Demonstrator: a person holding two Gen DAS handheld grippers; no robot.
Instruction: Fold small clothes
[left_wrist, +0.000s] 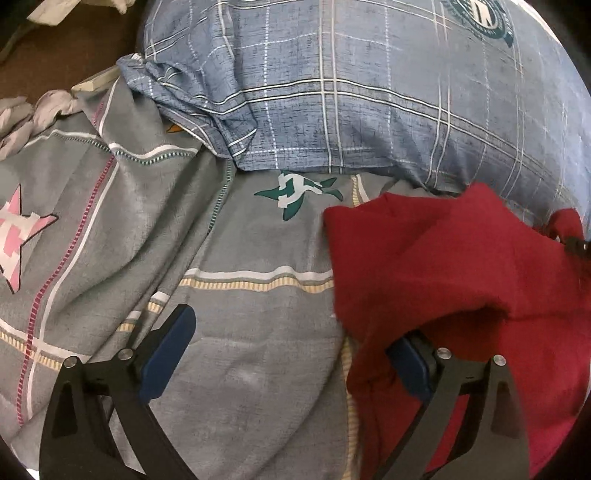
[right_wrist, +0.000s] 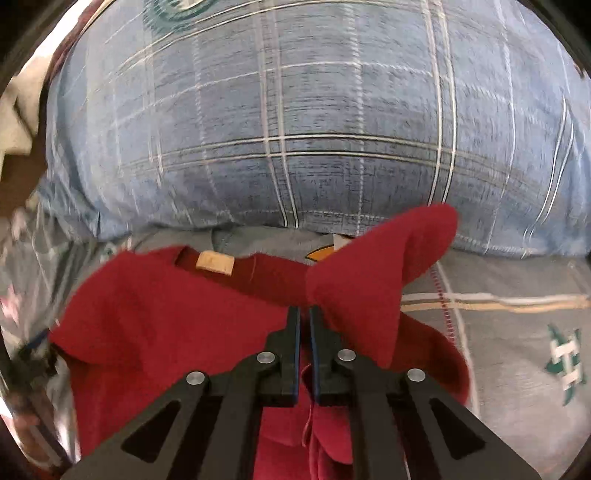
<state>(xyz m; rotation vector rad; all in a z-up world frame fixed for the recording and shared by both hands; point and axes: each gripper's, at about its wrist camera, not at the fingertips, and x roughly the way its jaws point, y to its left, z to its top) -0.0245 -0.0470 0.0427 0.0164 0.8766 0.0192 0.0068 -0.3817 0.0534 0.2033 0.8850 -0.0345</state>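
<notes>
A small red garment (left_wrist: 443, 266) lies on the grey patterned bedsheet (left_wrist: 240, 332). In the left wrist view my left gripper (left_wrist: 295, 343) is open; its left finger is over the sheet and its right finger (left_wrist: 410, 365) is tucked under the garment's left edge. In the right wrist view my right gripper (right_wrist: 303, 314) is shut on a fold of the red garment (right_wrist: 166, 314), and a flap of it (right_wrist: 388, 258) stands up past the fingertips. A tan neck label (right_wrist: 214, 263) shows at the collar.
A blue plaid pillow (left_wrist: 369, 92) (right_wrist: 295, 129) lies just beyond the garment. Grey-white crumpled cloth (left_wrist: 22, 118) sits at the sheet's far left edge, next to dark brown floor (left_wrist: 55, 55). The sheet (right_wrist: 498, 332) extends to the right of the garment.
</notes>
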